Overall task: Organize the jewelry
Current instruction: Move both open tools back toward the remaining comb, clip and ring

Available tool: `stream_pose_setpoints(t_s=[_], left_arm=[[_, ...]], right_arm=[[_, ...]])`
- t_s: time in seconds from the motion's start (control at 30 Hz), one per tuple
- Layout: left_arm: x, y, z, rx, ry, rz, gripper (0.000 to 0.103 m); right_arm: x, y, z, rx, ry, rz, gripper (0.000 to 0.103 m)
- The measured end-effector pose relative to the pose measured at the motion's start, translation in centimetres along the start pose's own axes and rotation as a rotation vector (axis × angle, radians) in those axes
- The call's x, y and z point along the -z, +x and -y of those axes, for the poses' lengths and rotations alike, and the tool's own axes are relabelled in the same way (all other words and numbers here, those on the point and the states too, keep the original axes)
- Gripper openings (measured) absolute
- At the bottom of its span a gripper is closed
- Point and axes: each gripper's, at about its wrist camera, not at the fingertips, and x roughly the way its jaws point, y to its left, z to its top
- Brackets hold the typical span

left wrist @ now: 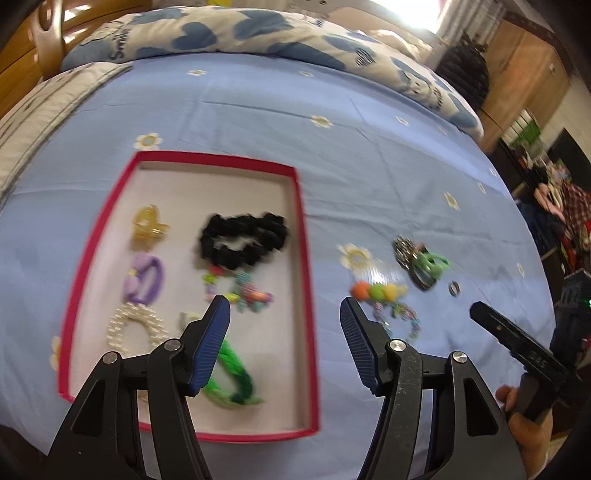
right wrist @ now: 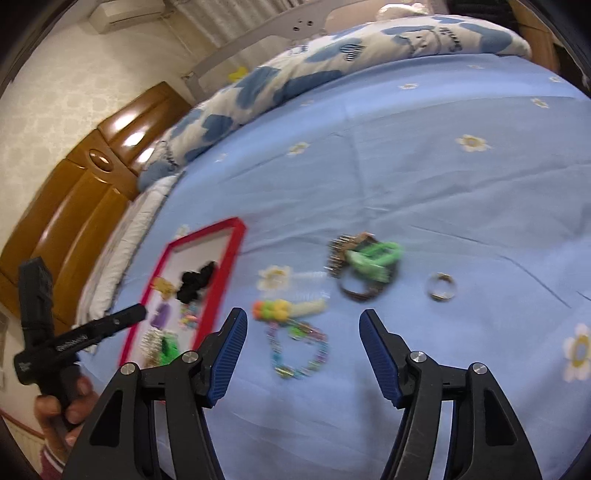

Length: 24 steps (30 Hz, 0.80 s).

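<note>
A red-rimmed box (left wrist: 306, 258) lies on the blue bedsheet and holds a black scrunchie (left wrist: 243, 240), a gold clip (left wrist: 147, 223), a purple clip (left wrist: 144, 277), a pearl bracelet (left wrist: 133, 328), a beaded piece (left wrist: 240, 291) and a green band (left wrist: 232, 376). My left gripper (left wrist: 284, 317) is open and empty above the box's right rim. To the right on the sheet lie a bracelet with coloured balls (right wrist: 291, 332), a green clip on a dark bangle (right wrist: 369, 262) and a small ring (right wrist: 441, 286). My right gripper (right wrist: 303, 328) is open and empty above the ball bracelet.
A heart-print duvet (left wrist: 258, 33) is bunched along the far side of the bed. A wooden headboard (right wrist: 74, 192) stands at the left. The box (right wrist: 229, 258) shows at the left in the right wrist view. A wooden wardrobe (left wrist: 524, 74) and clutter stand beyond the bed's right edge.
</note>
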Motion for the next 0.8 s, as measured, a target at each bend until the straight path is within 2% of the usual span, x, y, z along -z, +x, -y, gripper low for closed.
stream_pose_setpoints(t_s=[0.03, 0.2, 0.5, 0.8], left_arm=[[0.2, 0.2, 0.6, 0.002, 0.010, -0.008, 0.061], [0.9, 1.5, 3.4, 0.015, 0.075, -0.042, 0.061], [1.1, 3.2, 6.8, 0.038, 0.162, -0.083, 0.061], [2.6, 6.7, 10.3, 0.033, 0.241, -0.159, 0.061]], right_arm=[[0.1, -0.1, 0.4, 0.025, 0.000, -0.003, 0.066], [0.2, -0.6, 2.5, 0.031, 0.029, 0.017, 0.066], [-0.4, -0.5, 4.2, 0.001, 0.059, 0.022, 0.066], [-0.8, 1.1, 5.5, 0.080, 0.016, 0.003, 0.063]])
